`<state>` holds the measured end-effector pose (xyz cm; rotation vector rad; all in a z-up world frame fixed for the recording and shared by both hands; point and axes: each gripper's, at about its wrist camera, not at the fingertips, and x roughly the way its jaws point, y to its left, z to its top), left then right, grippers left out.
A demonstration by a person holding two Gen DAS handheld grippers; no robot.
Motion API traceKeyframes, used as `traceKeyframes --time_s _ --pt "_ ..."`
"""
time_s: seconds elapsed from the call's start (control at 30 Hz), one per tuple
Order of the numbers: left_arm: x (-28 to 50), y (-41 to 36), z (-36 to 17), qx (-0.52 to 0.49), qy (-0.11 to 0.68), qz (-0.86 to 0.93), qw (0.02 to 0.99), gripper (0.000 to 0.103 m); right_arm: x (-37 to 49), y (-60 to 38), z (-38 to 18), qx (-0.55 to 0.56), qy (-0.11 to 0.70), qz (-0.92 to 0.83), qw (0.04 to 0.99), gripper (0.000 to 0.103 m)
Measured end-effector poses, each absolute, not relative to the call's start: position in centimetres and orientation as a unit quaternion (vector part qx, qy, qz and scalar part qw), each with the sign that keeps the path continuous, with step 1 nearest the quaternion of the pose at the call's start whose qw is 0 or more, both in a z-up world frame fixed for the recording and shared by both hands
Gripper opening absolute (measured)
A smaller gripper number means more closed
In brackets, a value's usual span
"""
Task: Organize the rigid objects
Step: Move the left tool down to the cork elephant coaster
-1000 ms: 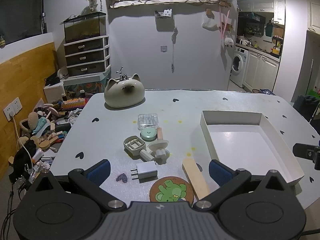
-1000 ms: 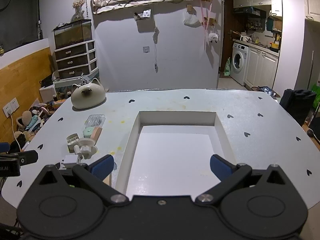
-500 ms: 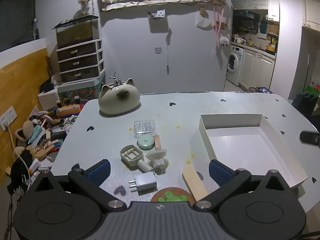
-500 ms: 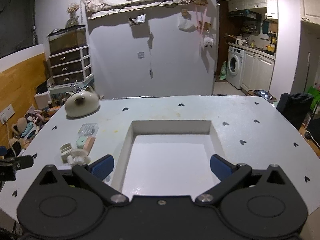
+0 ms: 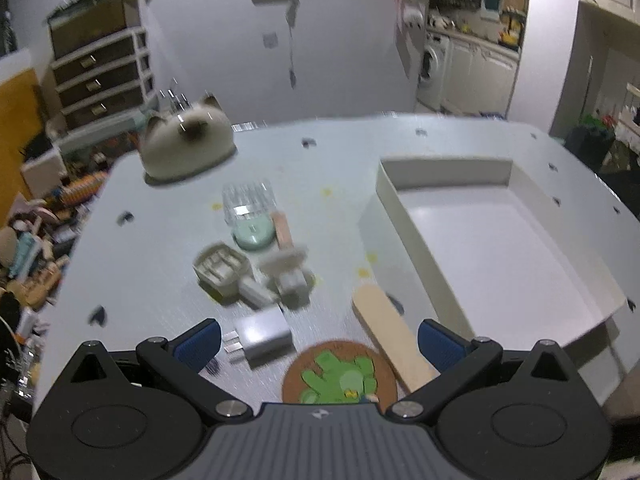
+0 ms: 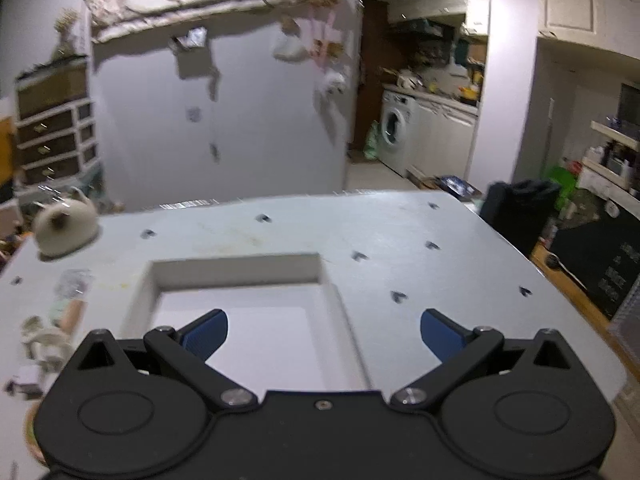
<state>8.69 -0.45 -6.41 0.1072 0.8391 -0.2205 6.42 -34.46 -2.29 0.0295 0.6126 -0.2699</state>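
Rigid objects sit in a loose cluster on the pale table (image 5: 460,148), left of the white tray (image 5: 404,216). Clear plastic case (image 5: 249,204) farthest back; mint round piece (image 5: 253,235) just in front of it, a small wooden block (image 5: 282,229) beside that. Beige square holder (image 5: 220,269) and white pieces (image 5: 286,276) mid-cluster, touching. White charger plug (image 5: 262,336) nearer; cork coaster with green figure (image 5: 340,376) nearest. Flat wooden stick (image 5: 390,338) lies angled between coaster and tray wall. Tray holds nothing visible.

Left gripper (image 5: 320,342): jaws wide apart, nothing between the blue pads, hovering over plug and coaster. Against half a second ago the view sits lower and closer to the cluster, and is now motion-blurred.

Right gripper (image 6: 324,330): jaws spread, empty, over the tray's near part. Its view has swung rightward since the earlier frame; the cluster is pushed to the far left edge and more of the kitchen side shows. Also blurred.

Cat-shaped ceramic piece (image 5: 188,144) at the table's far left corner.
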Motion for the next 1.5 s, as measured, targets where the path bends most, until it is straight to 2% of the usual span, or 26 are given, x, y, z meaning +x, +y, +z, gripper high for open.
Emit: traceKeyframes --time_s 0.2,0.27,0.33,0.47,0.6,0.7,0.77,1.37,1.5 --pt "9.3 -0.3 -10.5 0.045 0.464 -0.116 0.877 0.103 8.9 -37.5 -5.7 0.033 0.364 -0.129 0.922 0.1" --pt "9.3 -0.3 -11.5 0.048 0.479 -0.114 0.869 0.103 9.8 -38.2 -7.0 0.04 0.383 -0.117 0.916 0.085" --pt "9.2 -0.4 -12.3 0.051 0.494 -0.11 0.861 0.103 10.7 -38.9 -8.1 0.042 0.399 -0.109 0.91 0.08" --pt "9.4 -0.5 -13.8 0.057 0.515 -0.106 0.849 0.103 13.0 -39.7 -10.2 0.036 0.431 -0.103 0.896 0.048" --pt "9.5 -0.6 -14.7 0.068 0.521 -0.11 0.844 0.103 15.2 -40.3 -11.9 0.03 0.462 -0.084 0.882 0.042" --pt "9.8 -0.8 -15.2 0.073 0.524 -0.116 0.841 0.103 16.1 -40.6 -12.7 0.029 0.474 -0.082 0.877 0.024" --pt "10.1 -0.8 -15.3 0.067 0.529 -0.123 0.837 0.103 16.4 -40.7 -13.2 0.031 0.475 -0.087 0.875 0.009" --pt "12.7 -2.6 -15.7 0.103 0.526 -0.137 0.833 0.103 17.7 -41.0 -14.6 0.019 0.521 -0.063 0.851 0.009" --pt "13.0 -2.4 -15.7 0.098 0.521 -0.137 0.837 0.099 17.8 -41.1 -14.6 0.02 0.523 -0.06 0.85 0.008"
